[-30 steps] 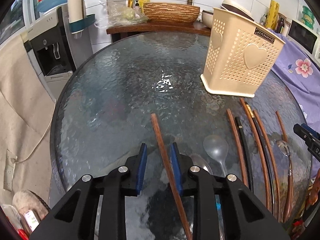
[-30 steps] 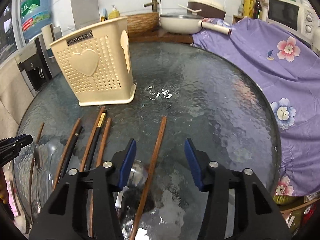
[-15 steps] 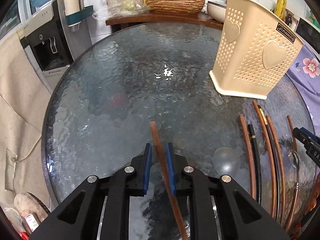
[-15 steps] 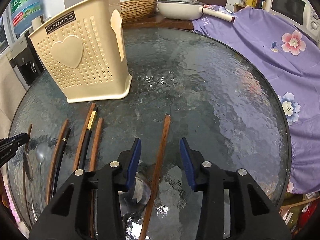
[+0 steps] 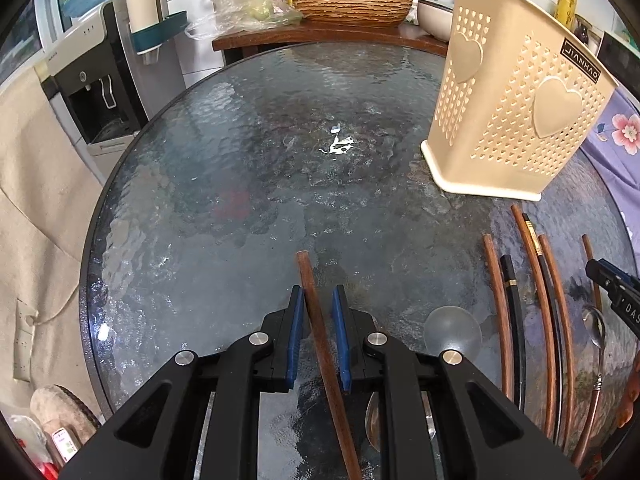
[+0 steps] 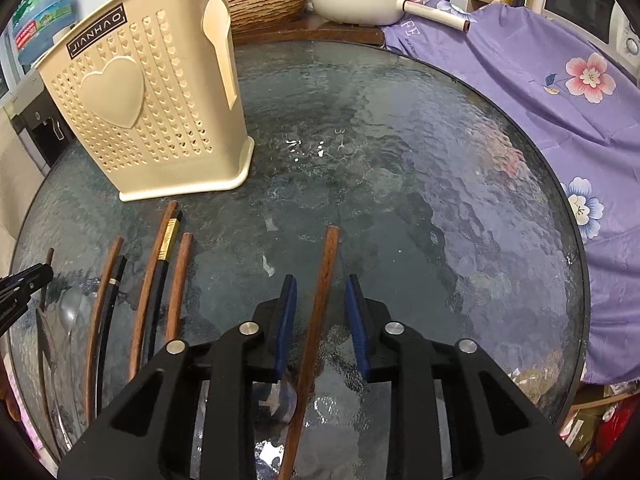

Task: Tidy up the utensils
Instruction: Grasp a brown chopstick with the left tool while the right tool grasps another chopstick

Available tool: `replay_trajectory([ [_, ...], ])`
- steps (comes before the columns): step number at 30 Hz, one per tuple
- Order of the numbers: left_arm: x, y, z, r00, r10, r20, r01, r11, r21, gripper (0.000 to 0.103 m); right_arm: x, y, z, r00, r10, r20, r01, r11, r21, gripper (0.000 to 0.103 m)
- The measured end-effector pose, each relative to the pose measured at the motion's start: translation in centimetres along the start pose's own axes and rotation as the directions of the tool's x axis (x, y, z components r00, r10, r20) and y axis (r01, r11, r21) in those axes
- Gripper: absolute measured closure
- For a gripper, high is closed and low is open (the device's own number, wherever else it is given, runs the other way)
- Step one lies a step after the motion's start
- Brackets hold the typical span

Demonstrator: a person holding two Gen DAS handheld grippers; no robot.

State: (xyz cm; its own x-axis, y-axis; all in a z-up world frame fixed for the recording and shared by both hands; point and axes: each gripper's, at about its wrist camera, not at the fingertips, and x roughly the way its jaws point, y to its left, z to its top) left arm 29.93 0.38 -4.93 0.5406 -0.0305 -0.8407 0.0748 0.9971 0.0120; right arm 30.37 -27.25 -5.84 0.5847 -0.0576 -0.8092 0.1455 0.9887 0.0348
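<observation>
While a second ago both pairs of tongs stood wider over their sticks, they have since narrowed. The left gripper (image 5: 318,296) has drawn its blue pads in onto a reddish-brown chopstick (image 5: 306,266), which runs slantwise between them and meets both pads. The right gripper (image 6: 320,284) has just been closing around a second brown chopstick (image 6: 330,248), but a sliver of table shows on either side of the wood, so it is not yet pinched. Both tongs have also crept forward along their sticks, so less of each blunt end pokes out past the pads than before.

Both sticks are slim, straight and matt, and lie flat on the round table (image 5: 240,160), whose dark glass is rippled and catches small glints. To the left gripper's right sit a clear, round-bowled plastic spoon (image 5: 452,330) and a row of loose chopsticks (image 5: 536,280): several wooden, others glossy black with a gold band. A shiny metal spoon (image 5: 596,328) lies at the row's far side.

Further back stands the cream plastic holder (image 6: 140,112), upright, its walls pierced with little hearts, with a raised heart on the front and a spoon shape on the side; it fills more of both views than earlier. A purple flowered cloth (image 6: 540,80) drapes beyond the table's right edge, and a ribbed woven bowl (image 5: 352,0) sits on the wooden counter behind.
</observation>
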Motion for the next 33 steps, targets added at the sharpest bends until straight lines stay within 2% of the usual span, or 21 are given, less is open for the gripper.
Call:
replay_trajectory([
  [10, -0.2, -0.4, -0.6, 1.000, 0.015, 0.015, -0.015, 1.000, 0.007, 0.093, 0.6, 0.5, 0.6, 1.000, -0.027, 0.005, 0.027, 1.000, -0.009, 0.089],
  [12, -0.3, -0.4, -0.7, 1.000, 0.018, 0.017, -0.018, 1.000, 0.008, 0.094, 0.7, 0.8, 0.5, 1.000, -0.030, 0.006, 0.030, 0.999, -0.013, 0.094],
  [20, -0.4, -0.2, -0.6, 1.000, 0.019, 0.016, -0.019, 1.000, 0.005, 0.095, 0.3, 1.9, -0.1, 0.998, -0.060, 0.021, 0.060, 0.998, -0.028, 0.096],
  [25, -0.4, 0.2, -0.5, 1.000, 0.002, 0.018, -0.001, 1.000, -0.010, 0.096, 0.2, 1.6, 0.1, 1.000, -0.029, 0.010, 0.030, 0.999, -0.013, 0.096],
  [29, -0.4, 0.8, -0.1, 0.999, -0.051, 0.007, 0.052, 0.998, -0.036, 0.096, -0.2, 1.0, 0.5, 0.999, 0.032, 0.014, -0.032, 0.999, 0.002, 0.096],
  [33, -1.0, 1.0, 0.4, 0.998, -0.058, 0.036, 0.059, 0.998, -0.034, 0.096, -1.5, 0.9, 1.0, 0.993, 0.103, 0.049, -0.103, 0.995, -0.002, 0.096],
])
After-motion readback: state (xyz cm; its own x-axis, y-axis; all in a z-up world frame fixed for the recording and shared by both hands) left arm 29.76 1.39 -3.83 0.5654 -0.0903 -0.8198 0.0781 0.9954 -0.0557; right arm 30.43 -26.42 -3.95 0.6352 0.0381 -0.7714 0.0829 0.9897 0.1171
